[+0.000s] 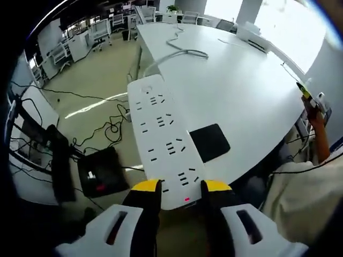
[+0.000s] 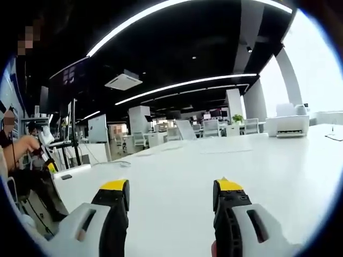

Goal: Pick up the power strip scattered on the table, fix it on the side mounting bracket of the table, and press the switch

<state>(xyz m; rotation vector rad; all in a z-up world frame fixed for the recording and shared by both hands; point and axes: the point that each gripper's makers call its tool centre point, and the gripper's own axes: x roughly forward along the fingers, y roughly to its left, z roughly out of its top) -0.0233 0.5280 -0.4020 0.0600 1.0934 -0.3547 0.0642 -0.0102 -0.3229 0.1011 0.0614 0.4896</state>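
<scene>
A long white power strip (image 1: 161, 134) with several socket rows and a small red light at its near end hangs over the table's edge, above the floor. My left gripper (image 1: 181, 188) is shut on that near end, one yellow-tipped jaw on each side. Its white cable (image 1: 179, 51) runs from the far end onto the white table (image 1: 246, 91). My right gripper (image 2: 171, 187) is open low over the table (image 2: 177, 171), with nothing between its jaws. In the left gripper view, the right gripper (image 1: 306, 92) shows at the table's far right edge in a person's hand.
A black pad (image 1: 210, 142) lies on the table beside the strip. Below the edge, black cables (image 1: 110, 128) and a black box (image 1: 102, 174) lie on the floor. A white printer (image 2: 286, 124), chairs and desks stand beyond the table. A person's hand (image 2: 24, 145) shows at the left.
</scene>
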